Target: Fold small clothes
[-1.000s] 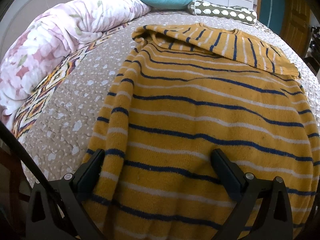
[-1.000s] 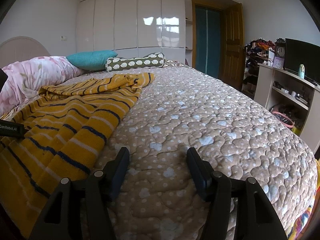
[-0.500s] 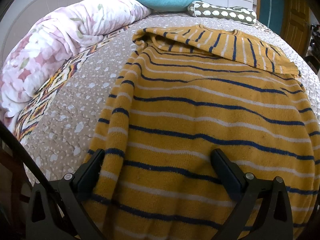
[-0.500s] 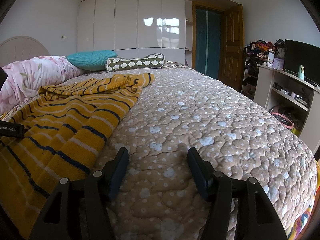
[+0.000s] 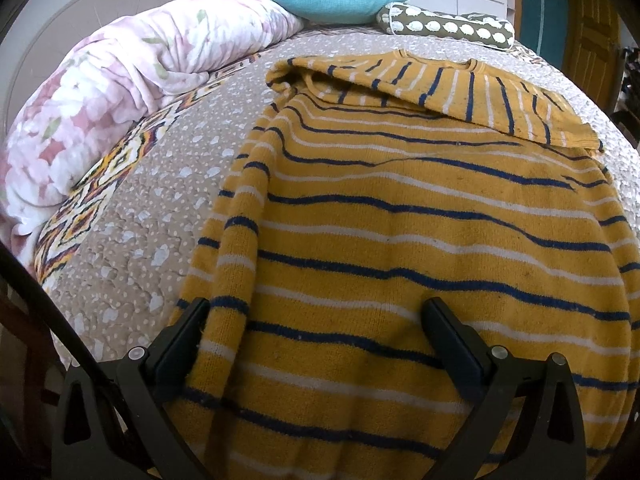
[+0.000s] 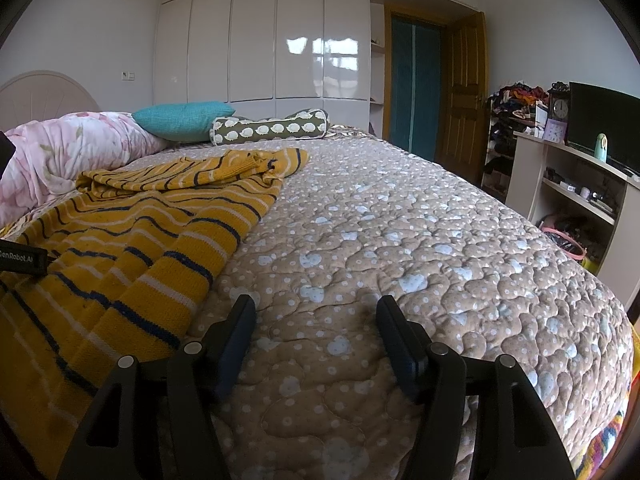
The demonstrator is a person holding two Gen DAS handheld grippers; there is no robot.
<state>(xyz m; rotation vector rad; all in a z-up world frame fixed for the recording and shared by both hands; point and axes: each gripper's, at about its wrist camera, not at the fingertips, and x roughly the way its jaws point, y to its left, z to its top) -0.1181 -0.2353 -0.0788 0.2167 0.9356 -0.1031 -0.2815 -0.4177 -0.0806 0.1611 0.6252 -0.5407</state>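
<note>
Sweater, yellow knit with navy and white stripes, lies spread on the bed quilt, hem end near, collar end far; seen from the right wrist it covers the left part of the bed. Far end is folded: one sleeve lies crosswise over the chest, just below the neckline, stripes there running near-to-far. The other sleeve lies folded along the sweater's left edge, running from shoulder toward hem. Knit lies mostly flat, slight ripples across the middle. Left gripper hangs over the near part of the sweater, jaws wide apart; left finger sits at the sleeve's outer edge, right finger over the body; whether the tips touch the knit cannot be told; nothing pinched. Right gripper is over bare quilt just right of the sweater's right edge, jaws spread, nothing between them but quilt; its left finger is near the knit edge, apart from it. Quilt: tan, white dotted. Far left: rolled pink floral duvet, patterned sheet edge beside it. At the head of the bed: teal pillow and olive bolster. Beyond: white wardrobe, wooden door; far right, shelf unit with a dark screen and clock
</note>
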